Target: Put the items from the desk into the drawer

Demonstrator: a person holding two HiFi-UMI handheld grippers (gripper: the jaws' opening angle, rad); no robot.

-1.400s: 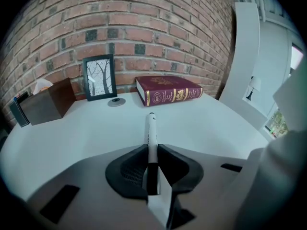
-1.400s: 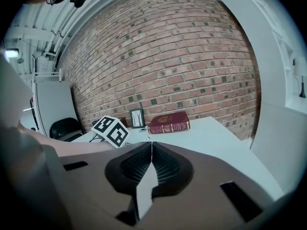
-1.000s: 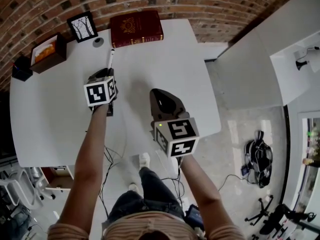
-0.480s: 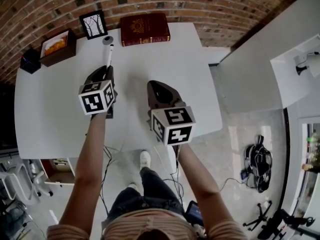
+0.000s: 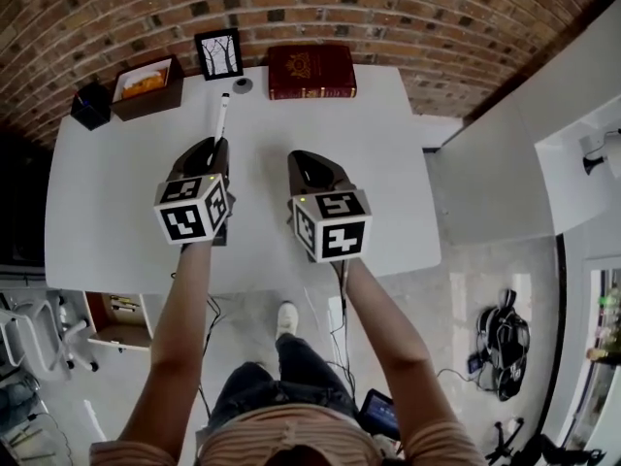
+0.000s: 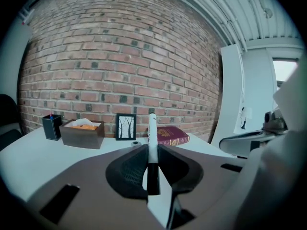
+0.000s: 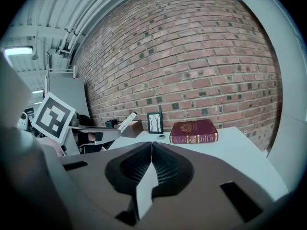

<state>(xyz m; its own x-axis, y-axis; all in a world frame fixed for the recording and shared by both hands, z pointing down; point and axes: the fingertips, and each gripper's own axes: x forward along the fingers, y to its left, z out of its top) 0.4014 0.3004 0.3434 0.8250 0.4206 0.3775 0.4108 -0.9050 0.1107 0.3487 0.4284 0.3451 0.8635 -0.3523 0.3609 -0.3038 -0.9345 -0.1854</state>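
My left gripper is shut on a white marker with a black cap and holds it above the white desk. In the left gripper view the marker stands between the pads of that gripper, its white end sticking out toward the brick wall. Beside it on the right, my right gripper hangs over the desk's middle. Its jaws meet with nothing between them in the right gripper view. A dark red book lies at the desk's far edge.
Along the far edge stand a framed tree picture, a brown tissue box, a dark blue holder and a small round grey thing. A brown drawer unit shows below the desk's near left edge.
My left gripper has risen with the marker in it. The right gripper has drifted a little over the desk, still shut. The head view has shifted, showing more of the far wall.
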